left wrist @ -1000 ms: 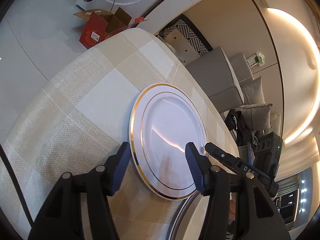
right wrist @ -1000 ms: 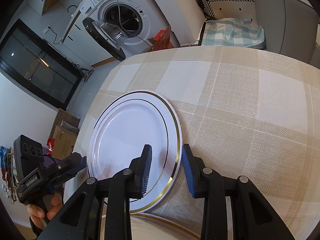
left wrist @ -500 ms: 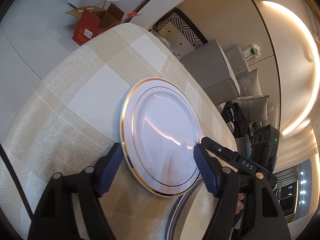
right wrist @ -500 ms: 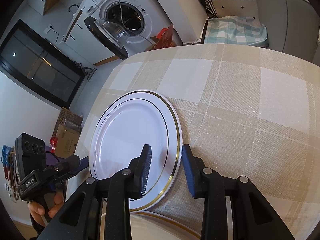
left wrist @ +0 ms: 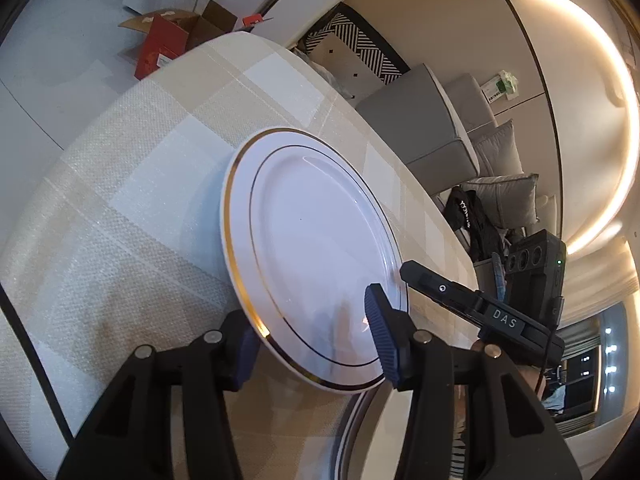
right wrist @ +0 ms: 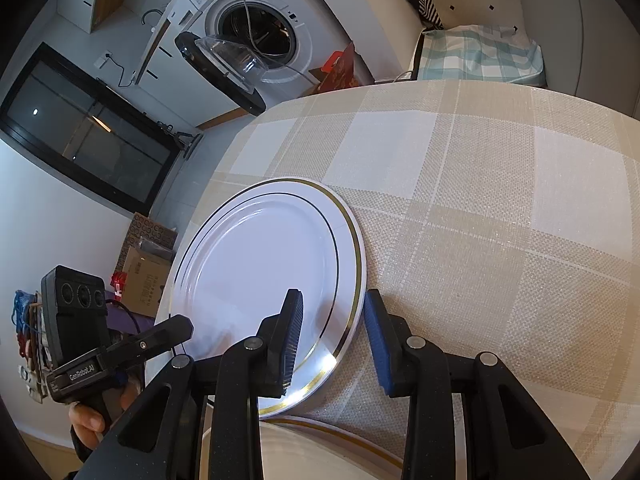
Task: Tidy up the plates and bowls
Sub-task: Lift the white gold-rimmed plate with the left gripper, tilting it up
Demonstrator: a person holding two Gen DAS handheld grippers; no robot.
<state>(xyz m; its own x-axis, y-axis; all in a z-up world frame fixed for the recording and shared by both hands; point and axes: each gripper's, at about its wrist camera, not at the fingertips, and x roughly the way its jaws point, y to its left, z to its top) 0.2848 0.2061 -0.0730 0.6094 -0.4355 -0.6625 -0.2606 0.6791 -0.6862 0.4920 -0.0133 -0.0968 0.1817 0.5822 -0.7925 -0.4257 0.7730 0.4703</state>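
Reading "DAS" in pale capitals on the black arm of the right gripper (left wrist: pixel 476 304) — seen from the left wrist view. Reading "GenRobot.AI" in small white letters along the black body of the left gripper (right wrist: pixel 120 356) in the right wrist view. Showing printed stickers on the top panel of the washing machine (right wrist: pixel 256 28) — too small to read. Showing a white label on the red box (left wrist: pixel 160 46), likewise illegible.

Second gold-rimmed plate (right wrist: pixel 320 436) at the bottom edge, mostly hidden behind the right gripper (right wrist: pixel 332 336).
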